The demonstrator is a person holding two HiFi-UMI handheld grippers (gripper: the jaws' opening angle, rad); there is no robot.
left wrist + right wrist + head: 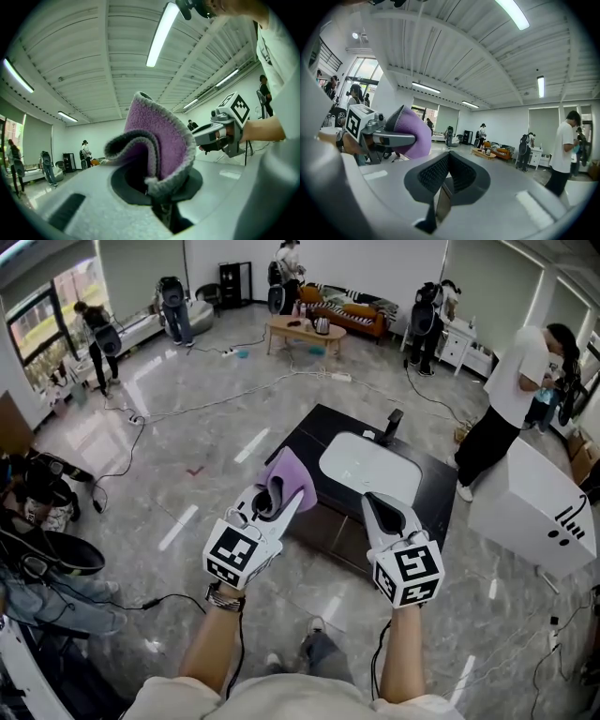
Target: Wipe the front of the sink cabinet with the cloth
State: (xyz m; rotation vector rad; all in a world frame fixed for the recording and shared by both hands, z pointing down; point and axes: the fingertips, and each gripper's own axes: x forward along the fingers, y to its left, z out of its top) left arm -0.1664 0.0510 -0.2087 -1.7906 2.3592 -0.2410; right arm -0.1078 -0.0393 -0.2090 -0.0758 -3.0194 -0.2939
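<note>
**Head view:** centre frame, my left hand-held gripper (274,495) grips the purple cloth (292,476), which overlaps the black sink cabinet's (314,432) left corner. My right hand-held gripper (377,504) is alongside.

**Left gripper view:** my jaws pinch the folded cloth.

**Right gripper view:** my jaws are clenched, holding nothing, with the cloth at frame left.

We look down on a glossy grey tiled floor (187,442). On it stands a black-topped sink cabinet (439,498), with a white rounded basin (370,470) and a black tap (393,425) set in its top. Thin cables (217,403) trail over the tiles, and a low wooden table (302,330) stands well apart.
</note>
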